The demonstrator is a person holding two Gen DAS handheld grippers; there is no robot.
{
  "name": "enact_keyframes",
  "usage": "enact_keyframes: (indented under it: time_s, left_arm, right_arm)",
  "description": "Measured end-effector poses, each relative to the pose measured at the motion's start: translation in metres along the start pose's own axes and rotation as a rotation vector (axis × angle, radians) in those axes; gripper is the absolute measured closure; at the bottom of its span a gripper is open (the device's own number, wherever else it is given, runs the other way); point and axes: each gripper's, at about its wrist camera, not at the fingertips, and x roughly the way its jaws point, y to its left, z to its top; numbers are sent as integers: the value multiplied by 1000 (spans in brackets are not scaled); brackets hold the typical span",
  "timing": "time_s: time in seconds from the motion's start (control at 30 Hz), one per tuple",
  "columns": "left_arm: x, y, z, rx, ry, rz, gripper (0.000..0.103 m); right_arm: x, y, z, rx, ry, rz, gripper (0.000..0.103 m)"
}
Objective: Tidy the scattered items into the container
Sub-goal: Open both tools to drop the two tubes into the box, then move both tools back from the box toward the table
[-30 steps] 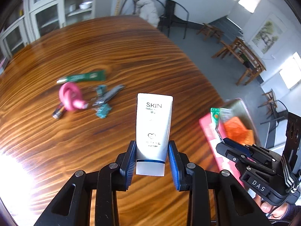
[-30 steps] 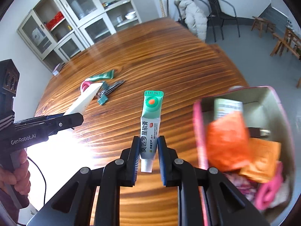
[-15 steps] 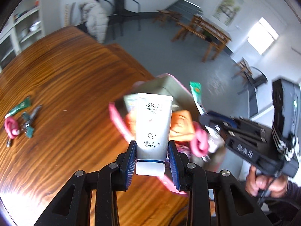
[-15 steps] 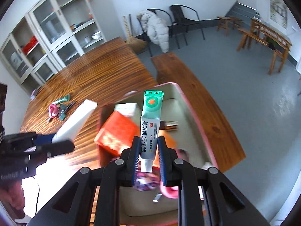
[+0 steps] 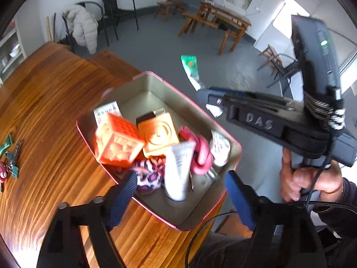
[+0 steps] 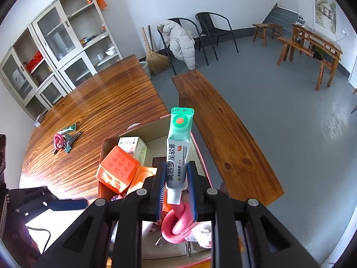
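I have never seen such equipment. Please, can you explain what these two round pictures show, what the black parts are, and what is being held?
No robot: a person holds two hand grippers, each with a wide-angle camera looking along its fingers. In the left view, the left gripper is open above the pink-rimmed container; a white cleanser tube lies inside beside orange blocks. The right gripper grips a green ointment tube above the container. Small items remain on the wooden table.

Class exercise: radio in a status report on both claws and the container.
Left claw open, white cleanser tube in pink-rimmed metal container. Right claw shut on green ointment tube above container. Nothing blocking.
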Motion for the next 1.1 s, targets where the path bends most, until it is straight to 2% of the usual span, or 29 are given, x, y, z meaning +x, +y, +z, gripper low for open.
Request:
enact_keyframes:
  time_s: [0.37,0.5,0.57,0.6,0.63,0.73,1.1]
  left_arm:
    - [-16,40,-12,-145,-37,65,20]
    - [-20,53,-21,-198,-48,90,20]
    - [-25,59,-27,-224,-58,103,20]
    - [-28,63,-30,-237,-62,109,20]
    - [-31,68,-33,-253,-67,116,20]
    - [-40,79,-40,-291,-80,131,20]
    - [-78,131,-76,-426,-127,213,20]
  right_arm:
    - [10,13,7,-45,1,41,82]
    - [21,16,10,-42,32,45,81]
    - [27,17,11,-41,50,33,77]
    - [29,18,11,-39,57,24,69]
    - [31,19,10,-38,60,20,66]
    - [33,25,7,-47,63,23,66]
    - [39,85,11,-107,57,94,66]
